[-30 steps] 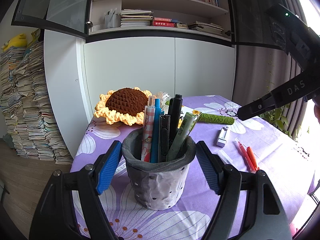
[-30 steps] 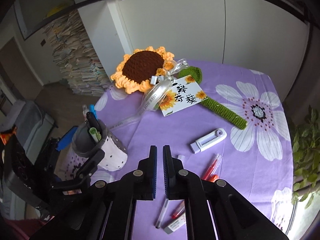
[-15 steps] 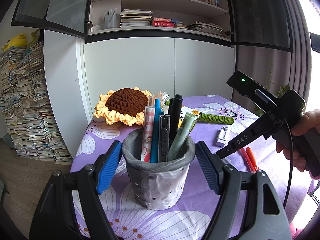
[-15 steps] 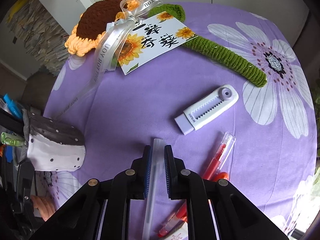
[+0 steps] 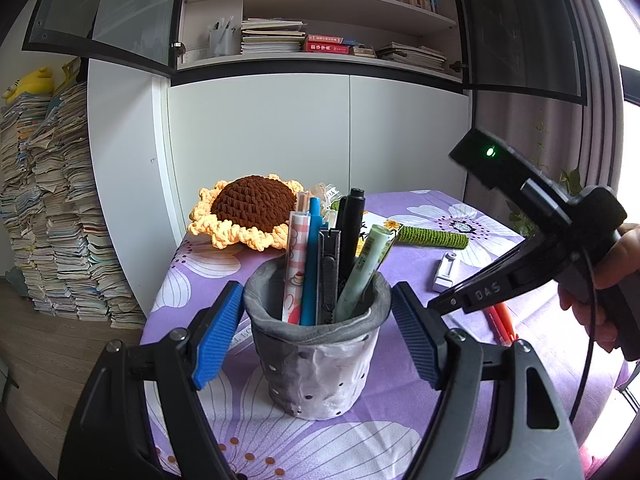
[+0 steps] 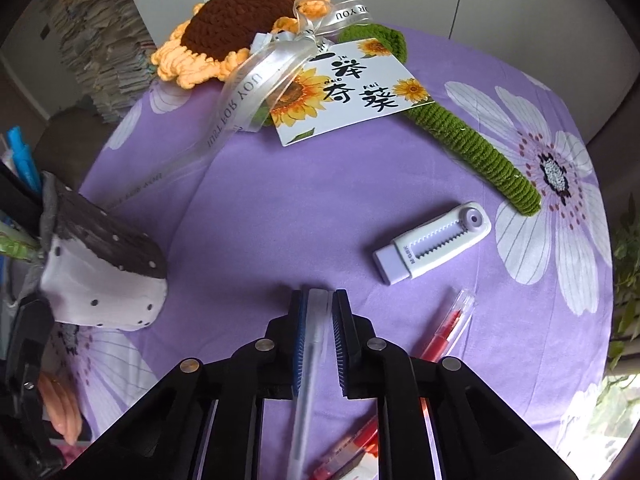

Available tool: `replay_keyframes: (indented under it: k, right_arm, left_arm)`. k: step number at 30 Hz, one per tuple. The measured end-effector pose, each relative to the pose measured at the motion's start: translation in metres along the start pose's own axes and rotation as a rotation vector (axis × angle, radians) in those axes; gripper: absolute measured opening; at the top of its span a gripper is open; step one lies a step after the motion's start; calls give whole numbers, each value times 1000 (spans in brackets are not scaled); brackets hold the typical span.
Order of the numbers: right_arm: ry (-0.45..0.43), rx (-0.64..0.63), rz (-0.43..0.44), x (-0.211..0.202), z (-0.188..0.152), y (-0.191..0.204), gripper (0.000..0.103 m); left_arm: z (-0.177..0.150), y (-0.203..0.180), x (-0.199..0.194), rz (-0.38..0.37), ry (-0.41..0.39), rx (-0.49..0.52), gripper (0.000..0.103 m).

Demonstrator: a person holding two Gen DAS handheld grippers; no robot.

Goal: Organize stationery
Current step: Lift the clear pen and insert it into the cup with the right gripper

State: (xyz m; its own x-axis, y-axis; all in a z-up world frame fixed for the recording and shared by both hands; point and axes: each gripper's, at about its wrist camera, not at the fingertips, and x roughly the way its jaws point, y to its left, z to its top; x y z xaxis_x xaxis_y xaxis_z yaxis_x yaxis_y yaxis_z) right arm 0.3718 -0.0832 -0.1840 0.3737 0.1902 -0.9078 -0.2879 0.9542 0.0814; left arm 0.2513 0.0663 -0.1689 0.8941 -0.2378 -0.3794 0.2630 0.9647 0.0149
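A grey and white dotted pen cup [image 5: 318, 360] holds several pens and stands between the open fingers of my left gripper [image 5: 318, 330], which do not touch it. The cup also shows at the left of the right wrist view [image 6: 104, 276]. My right gripper [image 6: 318, 312] is low over the purple tablecloth, its jaws nearly closed around a clear white pen [image 6: 310, 364] that lies between them. A white eraser [image 6: 434, 248] and red pens [image 6: 444, 330] lie to the right of it.
A crocheted sunflower [image 6: 236, 24] with green stem [image 6: 476, 148], ribbon and card [image 6: 352, 90] lies at the table's far side. The table [image 6: 288, 208] has a purple flowered cloth. A white cabinet, bookshelves and a paper stack [image 5: 48, 208] stand behind.
My right gripper has come down to the table and its jaws now enclose the clear white pen. The left gripper and the cup have not moved.
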Motion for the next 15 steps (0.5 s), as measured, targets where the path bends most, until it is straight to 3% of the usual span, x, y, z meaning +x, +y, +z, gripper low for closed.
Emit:
replay_keyframes:
  k: [15]
  right_arm:
    - [-462,-63,144,-175,-30,25,14]
  left_arm:
    - [0,0,0,0,1,0,75]
